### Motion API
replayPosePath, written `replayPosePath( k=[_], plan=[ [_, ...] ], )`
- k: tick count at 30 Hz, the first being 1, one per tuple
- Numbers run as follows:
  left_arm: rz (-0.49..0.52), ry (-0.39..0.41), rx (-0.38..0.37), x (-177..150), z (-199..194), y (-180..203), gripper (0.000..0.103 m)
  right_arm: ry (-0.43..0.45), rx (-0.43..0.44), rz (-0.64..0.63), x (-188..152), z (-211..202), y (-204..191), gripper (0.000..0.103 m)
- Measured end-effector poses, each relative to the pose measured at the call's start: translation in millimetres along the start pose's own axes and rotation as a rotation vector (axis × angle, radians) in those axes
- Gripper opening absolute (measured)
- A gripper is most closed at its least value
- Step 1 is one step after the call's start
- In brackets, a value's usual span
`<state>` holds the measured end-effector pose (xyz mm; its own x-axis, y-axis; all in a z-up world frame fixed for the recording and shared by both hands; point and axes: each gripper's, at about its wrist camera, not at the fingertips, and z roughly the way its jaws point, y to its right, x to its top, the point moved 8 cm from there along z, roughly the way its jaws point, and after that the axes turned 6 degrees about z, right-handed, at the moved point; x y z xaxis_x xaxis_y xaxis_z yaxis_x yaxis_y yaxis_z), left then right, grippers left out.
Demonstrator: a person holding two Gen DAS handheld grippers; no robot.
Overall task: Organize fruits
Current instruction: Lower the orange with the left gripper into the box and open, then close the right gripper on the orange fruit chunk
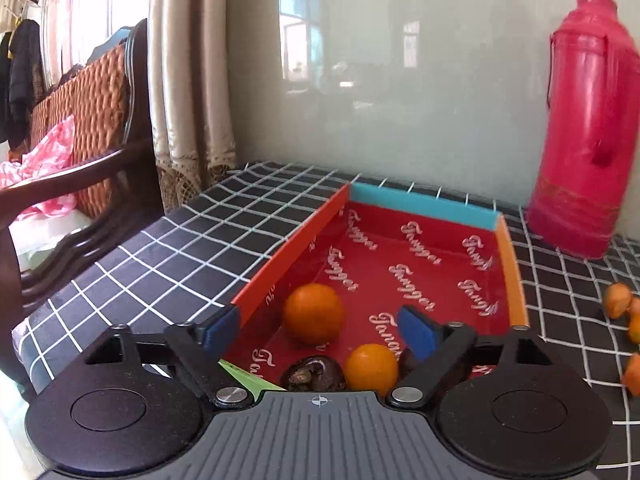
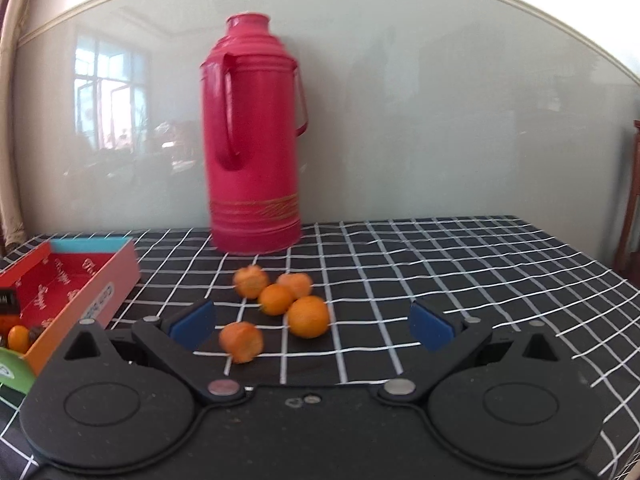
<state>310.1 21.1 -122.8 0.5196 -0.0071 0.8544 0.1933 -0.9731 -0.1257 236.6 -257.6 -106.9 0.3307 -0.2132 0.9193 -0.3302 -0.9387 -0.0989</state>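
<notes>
A red cardboard box [image 1: 420,256] with an open top lies on the checked tablecloth. In it are a large orange [image 1: 314,314], a smaller orange [image 1: 371,369] and a dark brown fruit [image 1: 314,374]. My left gripper [image 1: 320,330] is open and empty above the box's near end. In the right wrist view several oranges [image 2: 308,317] lie in a cluster on the cloth, with the box [image 2: 80,284] at the left. My right gripper [image 2: 312,326] is open and empty, just short of the cluster.
A tall pink thermos [image 2: 254,140] stands at the back by the wall; it also shows in the left wrist view [image 1: 584,128]. A dark wooden chair [image 1: 80,168] with a woven cushion stands left of the table. The black checked tablecloth [image 2: 460,272] stretches right.
</notes>
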Motion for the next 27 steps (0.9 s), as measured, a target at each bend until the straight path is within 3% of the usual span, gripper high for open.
replayPosePath(
  k=[4, 6, 8, 17, 20, 22, 24, 27],
  plan=[
    [0.008, 0.090, 0.037, 6, -24, -15, 0.101, -0.100, 0.055, 0.025, -11, 20, -15, 0.090],
    [-0.010, 0.128, 0.053, 11, -34, -29, 0.101, -0.148, 0.075, 0.048, -17, 30, -21, 0.072],
    [-0.016, 0.143, 0.078, 13, -39, -45, 0.103, -0.196, 0.077, 0.047, -23, 42, -28, 0.066],
    [-0.084, 0.138, 0.179, -2, -60, -125, 0.103, -0.254, 0.003, 0.043, -27, 72, -31, 0.064],
    [-0.106, 0.127, 0.194, -13, -66, -144, 0.103, -0.272, -0.003, 0.039, -29, 78, -31, 0.043],
    [-0.115, 0.119, 0.206, -19, -69, -153, 0.103, -0.261, -0.018, 0.016, -30, 81, -34, 0.040],
    [-0.135, 0.106, 0.214, -24, -67, -160, 0.103, -0.252, -0.020, -0.018, -31, 82, -40, 0.028],
    [-0.151, 0.086, 0.226, -29, -61, -169, 0.103, -0.239, -0.025, -0.049, -33, 80, -45, 0.027]
  ],
)
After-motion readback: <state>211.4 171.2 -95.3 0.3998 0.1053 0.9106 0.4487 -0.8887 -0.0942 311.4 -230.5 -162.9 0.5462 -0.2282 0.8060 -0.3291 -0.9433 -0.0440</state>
